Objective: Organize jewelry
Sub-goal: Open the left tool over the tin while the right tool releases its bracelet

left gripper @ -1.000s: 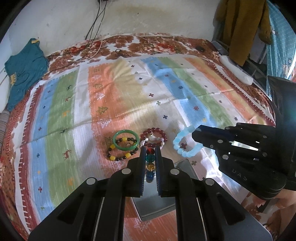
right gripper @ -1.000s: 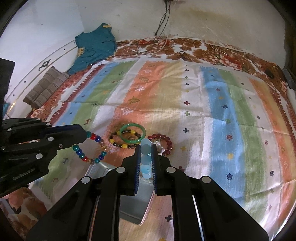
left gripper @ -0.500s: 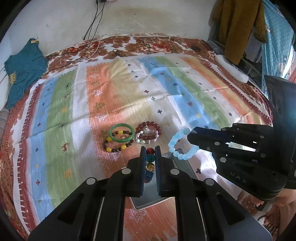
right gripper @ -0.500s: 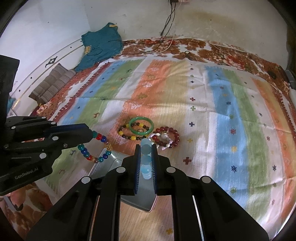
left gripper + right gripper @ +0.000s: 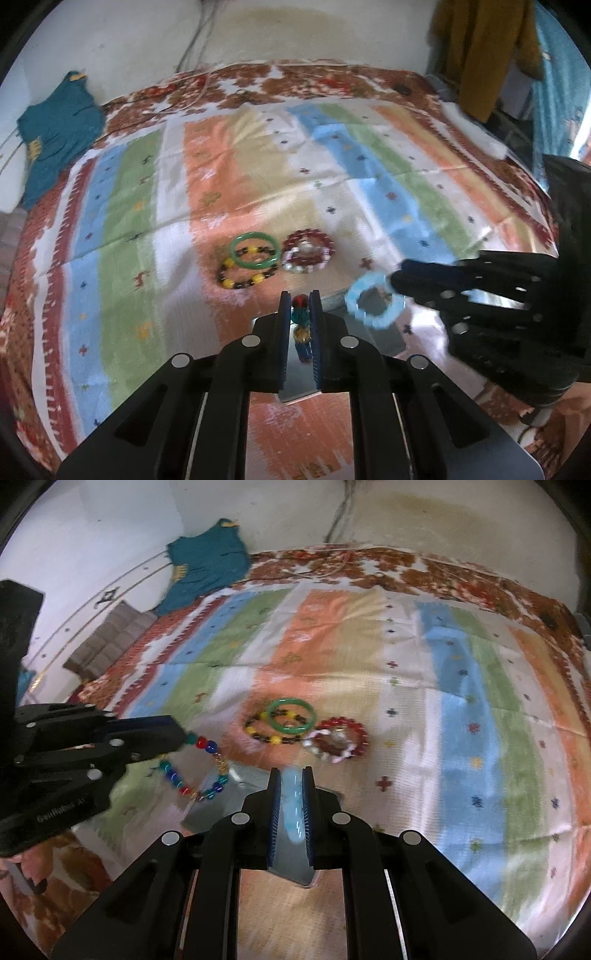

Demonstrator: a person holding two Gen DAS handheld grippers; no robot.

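Both grippers hang over the metal tray [image 5: 384,334] on the bed's striped blanket [image 5: 258,177]. The left gripper [image 5: 300,314] has its jaws pinching the multicolored bead bracelet [image 5: 195,768]; the right gripper [image 5: 291,794] nips the pale blue bracelet [image 5: 375,304]. Just beyond the tray lie the green bangle [image 5: 254,249], a black-and-yellow bracelet [image 5: 245,278] and a red bracelet [image 5: 308,245].

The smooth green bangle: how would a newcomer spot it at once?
Find the striped bedspread and the jewelry clustered on its orange stripe. The smooth green bangle lies there overlapping the black-and-yellow beaded bracelet, left of the dark red beaded bracelet. It alone is one solid, beadless ring.
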